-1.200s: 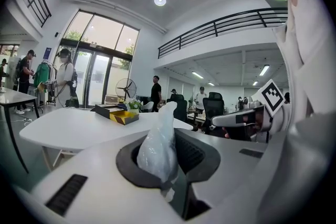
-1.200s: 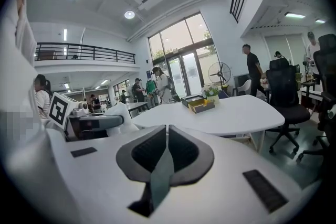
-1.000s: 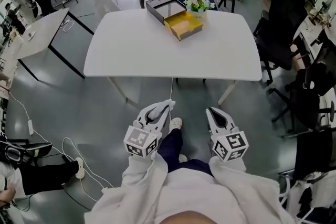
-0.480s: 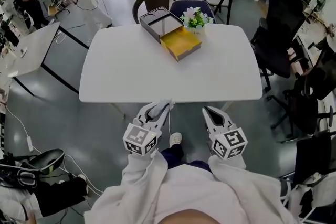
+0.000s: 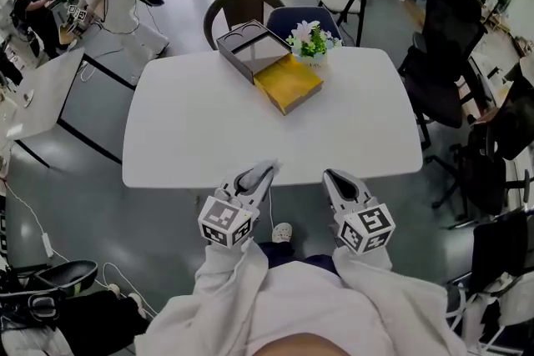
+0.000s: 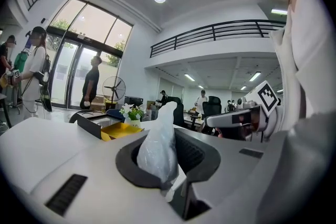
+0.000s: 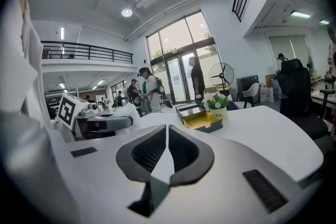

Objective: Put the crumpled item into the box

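A crumpled white plastic item (image 6: 159,147) sticks up between the jaws of my left gripper (image 6: 164,140), which is shut on it. In the head view that gripper (image 5: 260,172) hangs just short of the white table's near edge (image 5: 250,171), with the item (image 5: 269,167) at its tip. My right gripper (image 5: 334,178) hangs beside it, shut and with nothing between its pads (image 7: 167,128). The open box (image 5: 288,84), yellow inside, lies at the table's far side with its dark lid (image 5: 249,51) next to it. The box also shows from the left gripper (image 6: 121,130) and from the right gripper (image 7: 202,121).
A small pot of flowers (image 5: 312,37) stands right behind the box. Two chairs (image 5: 242,6) stand at the table's far side and a black office chair (image 5: 442,54) at its right. Another white table (image 5: 50,92) is at the left. People stand at the back, and cables lie on the floor.
The person has walked up to the table: its near edge has come from well ahead to just at the gripper tips. Both grippers keep their state, and the left still holds the item.
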